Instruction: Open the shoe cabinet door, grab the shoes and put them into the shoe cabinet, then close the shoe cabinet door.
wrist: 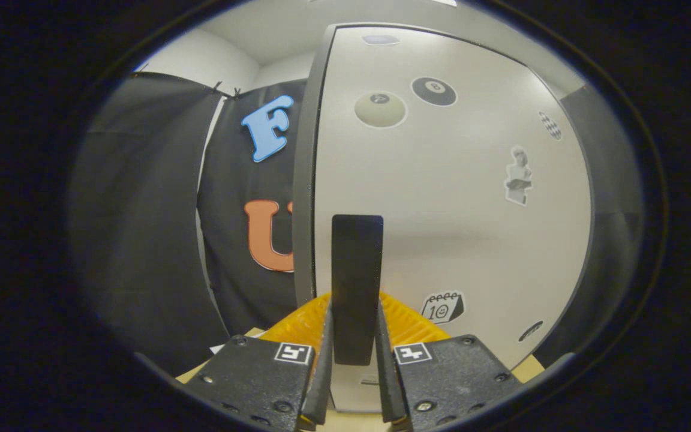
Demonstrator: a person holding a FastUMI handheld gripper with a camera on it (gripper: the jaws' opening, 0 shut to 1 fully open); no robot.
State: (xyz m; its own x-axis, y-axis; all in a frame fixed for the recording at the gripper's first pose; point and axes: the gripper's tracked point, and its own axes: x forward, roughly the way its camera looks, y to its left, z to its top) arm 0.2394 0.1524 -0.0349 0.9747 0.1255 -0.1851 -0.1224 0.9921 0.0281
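Item 1: my tool [354,354], fingers [323,360] drawn close together and pressing on either side of a flat black upright door handle [356,288], which stands between them.

Item 2: white shoe cabinet door with a smooth face and grey edge [441,198], directly ahead of the fingers. The handle is mounted near its left edge. I cannot tell whether the door is ajar or fully shut.

Item 3: small round and figure-shaped stickers [435,91] scattered over the door face, one calendar-shaped sticker [442,308] just right of the handle's lower end.

Item 4: black cloth booth wall [141,228], left of the door.

Item 5: pale wooden floor [345,420], a strip under the fingers.
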